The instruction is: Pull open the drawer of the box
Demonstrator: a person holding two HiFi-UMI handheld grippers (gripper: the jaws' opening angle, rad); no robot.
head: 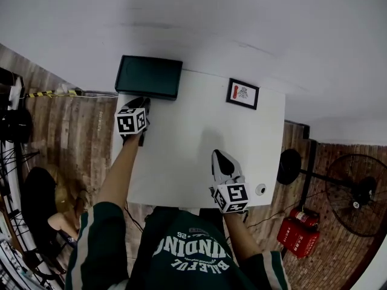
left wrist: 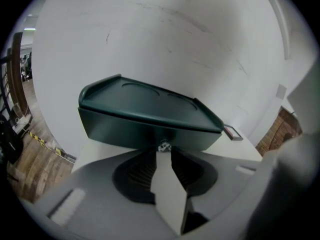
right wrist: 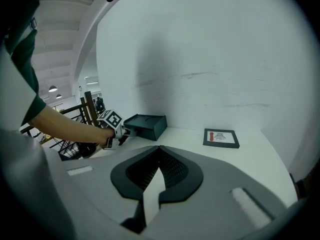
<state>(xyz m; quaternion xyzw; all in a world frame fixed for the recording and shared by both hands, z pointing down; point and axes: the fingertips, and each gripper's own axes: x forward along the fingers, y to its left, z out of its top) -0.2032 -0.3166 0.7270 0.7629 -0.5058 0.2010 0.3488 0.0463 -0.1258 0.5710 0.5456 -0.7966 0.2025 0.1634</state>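
Note:
A dark green box (head: pixel 149 76) stands at the far left corner of the white table (head: pixel 181 162), against the wall. Its drawer front (left wrist: pixel 145 134) looks flush with the box and carries a small metal knob (left wrist: pixel 163 146). My left gripper (left wrist: pixel 164 152) is right up against that front, its jaws drawn in narrowly around the knob. In the head view the left gripper (head: pixel 144 103) touches the box's near side. My right gripper (head: pixel 221 157) hovers over the table near its front edge, shut with nothing in it, and its own view shows the box (right wrist: pixel 146 125) far off to the left.
A black-framed card (head: pixel 242 93) lies on the table at the back right. A small white round object (head: pixel 260 190) sits at the front right corner. A white wall runs behind the table. On the floor to the right stand a fan (head: pixel 357 192) and a red canister (head: pixel 297 234).

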